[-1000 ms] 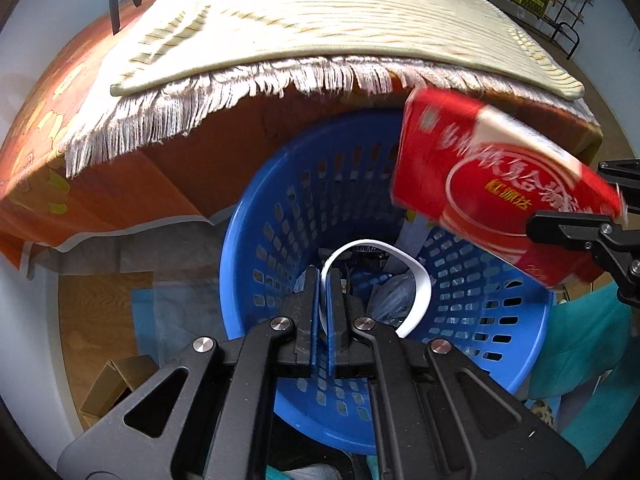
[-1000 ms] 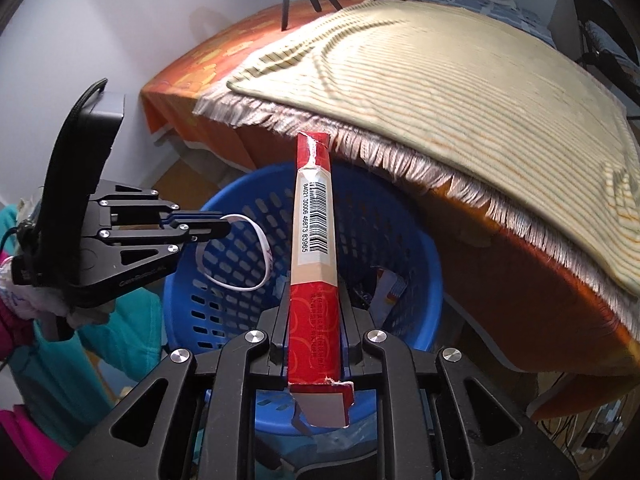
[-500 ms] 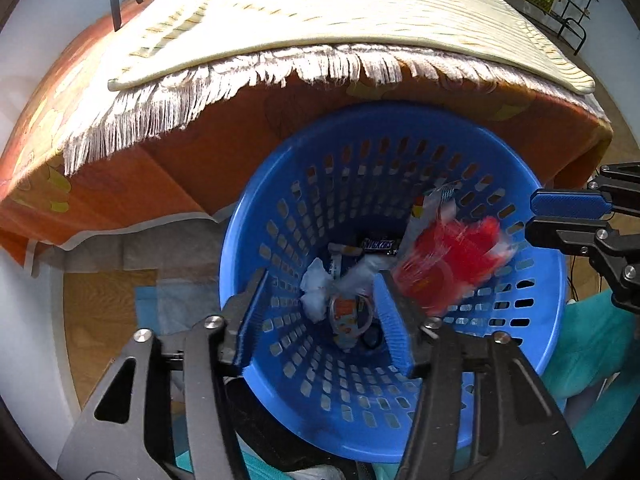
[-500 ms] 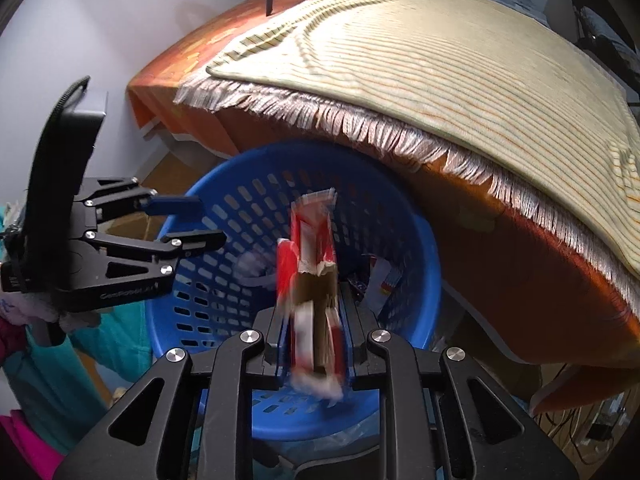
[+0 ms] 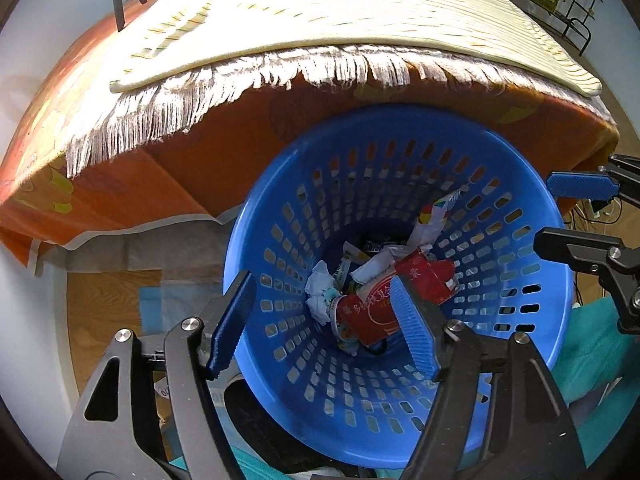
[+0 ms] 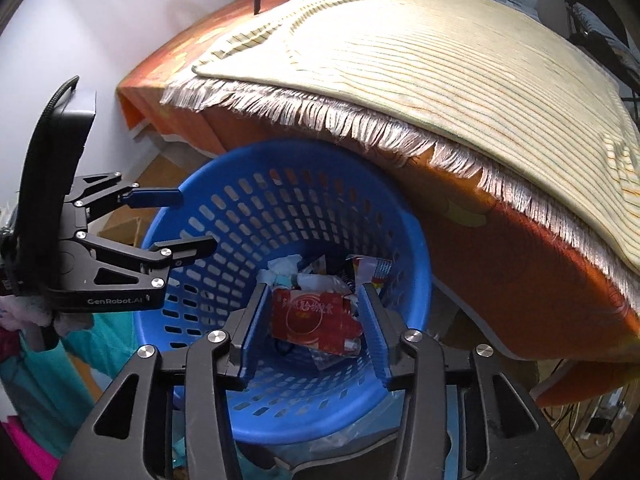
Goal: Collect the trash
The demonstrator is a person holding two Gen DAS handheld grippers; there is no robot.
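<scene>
A blue perforated basket (image 5: 500, 208) (image 6: 224, 224) stands beside a bed and holds trash. A flattened red carton (image 5: 372, 308) (image 6: 308, 316) lies at its bottom among white crumpled paper (image 5: 320, 292) and wrappers (image 5: 434, 212). My left gripper (image 5: 324, 328) is open and empty above the basket's near side; it also shows in the right wrist view (image 6: 180, 220). My right gripper (image 6: 312, 328) is open and empty over the basket, and shows at the right edge of the left wrist view (image 5: 560, 212).
A bed with an orange sheet (image 5: 168, 168) and a fringed cream blanket (image 6: 440, 72) overhangs the basket's far side. Teal fabric (image 5: 588, 356) lies to the right. A white wall (image 6: 80, 40) and wooden floor (image 5: 100, 304) are to the left. Cables (image 6: 600, 412) lie under the bed.
Both grippers opened. The left one let go of a white strip and the right one dropped the red carton, which fell to the bottom of the basket.
</scene>
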